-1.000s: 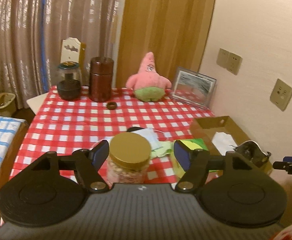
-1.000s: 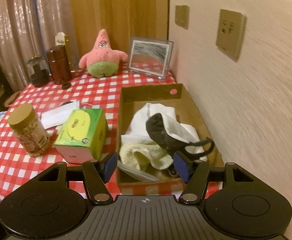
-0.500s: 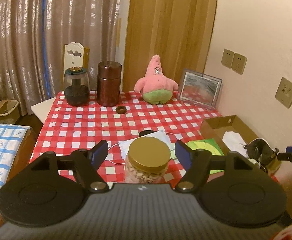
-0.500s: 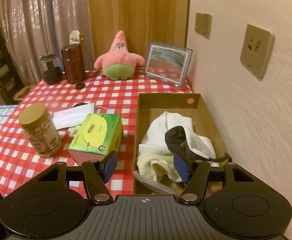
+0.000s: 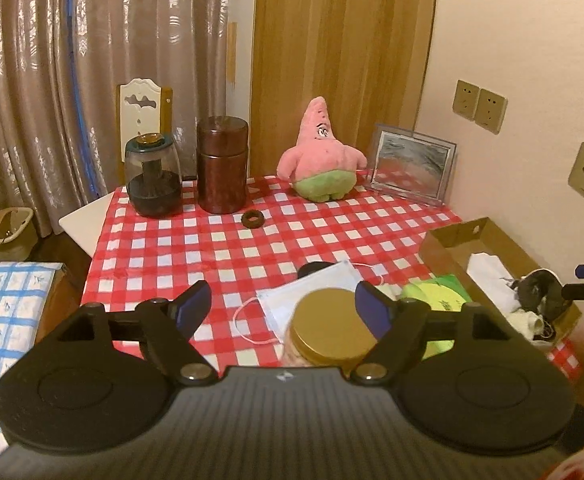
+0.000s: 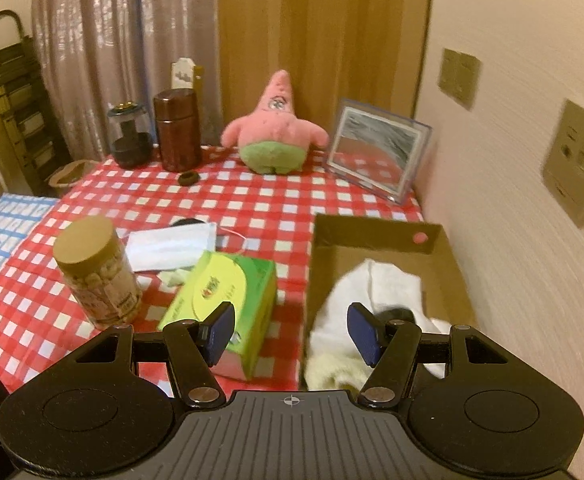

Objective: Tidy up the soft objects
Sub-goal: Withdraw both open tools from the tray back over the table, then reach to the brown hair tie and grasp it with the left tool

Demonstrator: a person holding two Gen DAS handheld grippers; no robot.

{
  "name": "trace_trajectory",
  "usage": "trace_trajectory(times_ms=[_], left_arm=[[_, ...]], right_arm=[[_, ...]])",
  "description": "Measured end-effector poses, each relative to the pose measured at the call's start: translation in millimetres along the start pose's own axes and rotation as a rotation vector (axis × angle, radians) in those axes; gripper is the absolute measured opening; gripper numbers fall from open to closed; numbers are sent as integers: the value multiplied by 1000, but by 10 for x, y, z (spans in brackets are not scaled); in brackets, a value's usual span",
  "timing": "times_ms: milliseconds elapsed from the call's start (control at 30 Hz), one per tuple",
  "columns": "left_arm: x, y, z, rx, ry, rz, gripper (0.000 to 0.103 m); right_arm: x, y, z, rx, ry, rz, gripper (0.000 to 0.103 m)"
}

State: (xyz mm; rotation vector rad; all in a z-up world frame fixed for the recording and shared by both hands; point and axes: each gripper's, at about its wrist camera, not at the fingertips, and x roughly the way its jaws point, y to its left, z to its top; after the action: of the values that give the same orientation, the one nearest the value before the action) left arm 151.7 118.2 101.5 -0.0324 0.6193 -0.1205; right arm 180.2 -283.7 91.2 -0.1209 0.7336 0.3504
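A cardboard box (image 6: 452, 256) at the table's right edge holds a white cloth (image 6: 376, 284), a pale yellow cloth (image 6: 332, 372) and a dark mask (image 6: 398, 314); the box (image 5: 492, 236) shows in the left wrist view too. A pink star plush (image 5: 320, 160) (image 6: 275, 128) sits at the back. A white face mask (image 5: 312, 284) (image 6: 171, 244) lies mid-table. My left gripper (image 5: 281, 308) hangs above the near table, jaws opening, nothing between them. My right gripper (image 6: 287, 332) is open and empty over the box's near left corner.
A gold-lidded jar (image 5: 332, 332) (image 6: 95, 272) and a green tissue box (image 6: 227, 296) stand near the front. At the back are a brown canister (image 5: 221, 164), a dark glass jar (image 5: 153, 180), a small ring (image 5: 253, 219) and a framed mirror (image 5: 410, 168). The wall runs along the right.
Both grippers have pulled back from the table, so more of it shows. The left jaws have spread a little. The right gripper has drawn away from the box's contents.
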Motion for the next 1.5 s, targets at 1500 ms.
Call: trace_trajectory(times_ms=[1500], left_arm=[[3815,686,636,111,150,-34,83]], right_arm=[[3657,219,1590,68,88,209,62]])
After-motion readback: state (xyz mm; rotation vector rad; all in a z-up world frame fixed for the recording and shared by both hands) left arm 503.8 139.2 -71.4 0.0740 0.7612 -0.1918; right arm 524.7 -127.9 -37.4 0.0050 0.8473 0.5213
